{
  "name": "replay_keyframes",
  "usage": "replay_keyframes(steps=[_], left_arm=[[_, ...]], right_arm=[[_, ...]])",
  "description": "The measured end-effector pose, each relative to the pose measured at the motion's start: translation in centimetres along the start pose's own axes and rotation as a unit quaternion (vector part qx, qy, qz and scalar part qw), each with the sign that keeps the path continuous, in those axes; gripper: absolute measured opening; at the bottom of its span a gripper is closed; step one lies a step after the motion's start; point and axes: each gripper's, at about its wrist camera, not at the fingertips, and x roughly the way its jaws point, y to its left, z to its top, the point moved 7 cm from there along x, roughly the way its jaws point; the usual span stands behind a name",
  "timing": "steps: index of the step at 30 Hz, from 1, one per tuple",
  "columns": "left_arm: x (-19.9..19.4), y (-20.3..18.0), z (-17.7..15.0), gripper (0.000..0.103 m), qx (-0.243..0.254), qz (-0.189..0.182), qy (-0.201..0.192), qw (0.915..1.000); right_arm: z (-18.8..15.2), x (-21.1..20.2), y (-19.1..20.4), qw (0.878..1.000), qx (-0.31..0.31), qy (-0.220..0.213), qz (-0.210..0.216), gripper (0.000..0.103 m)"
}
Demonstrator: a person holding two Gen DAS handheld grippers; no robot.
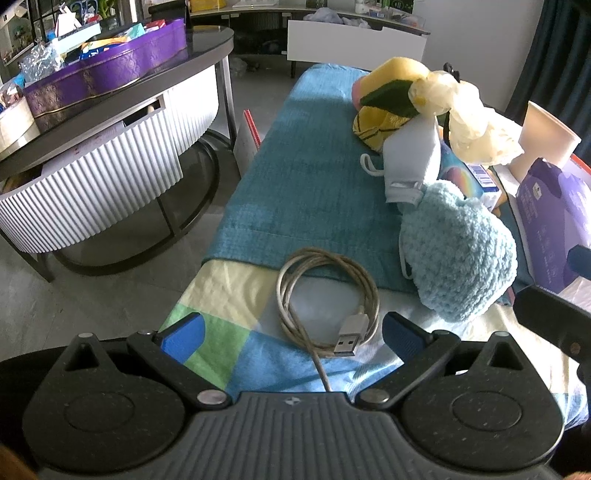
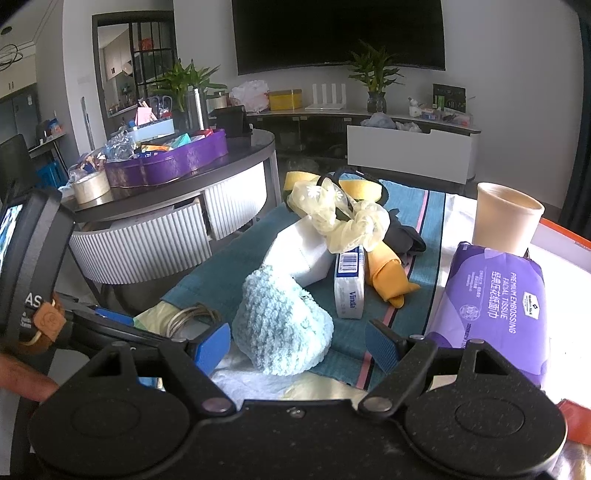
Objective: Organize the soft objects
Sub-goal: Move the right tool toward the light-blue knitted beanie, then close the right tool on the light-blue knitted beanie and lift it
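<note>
Home living room. Wall-mounted dark TV [image 2: 338, 35] far ahead of right fingers, above long low media console [image 2: 364, 110] carrying potted plants [image 2: 373, 75], white router [image 2: 327, 98], yellow tin [image 2: 284, 99]. Round coffee table [image 2: 173, 192] with ribbed white drawers, ahead-left of fingers, cluttered: purple tray [image 2: 168, 162], tape roll [image 2: 90, 186]. Tile floor [image 1: 92, 295] left of left fingers. Glass-paned door [image 2: 133, 62] far left.

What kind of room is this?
Probably a living room in someone's home. A big dark TV hangs on the wall, potted plants stand on a low cabinet, and a round coffee table sits nearby.
</note>
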Motion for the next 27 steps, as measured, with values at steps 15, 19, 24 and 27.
replay_keyframes(steps=[15,19,24,27], left_arm=[[0.9,0.2,0.0,0.1,0.003,-0.01,-0.008,0.9999],[0.6,-0.1,0.3,0.08,0.021,-0.018,-0.028,0.9992],[0.3,-0.1,0.4,0.06,0.019,-0.035,-0.04,0.9984],[0.4,0.0,0.3,0.066,0.022,-0.04,-0.041,0.9981]], right_arm=[[0.0,1.1,0.0,1.0,-0.004,0.015,0.001,0.094],[0.1,2.0,0.1,1.0,-0.003,0.028,0.009,0.094],[0.5,3.1,0.7,0.999,-0.011,0.037,0.016,0.094],[0.7,3.7,1.2,0.999,-0.02,0.046,0.022,0.094]])
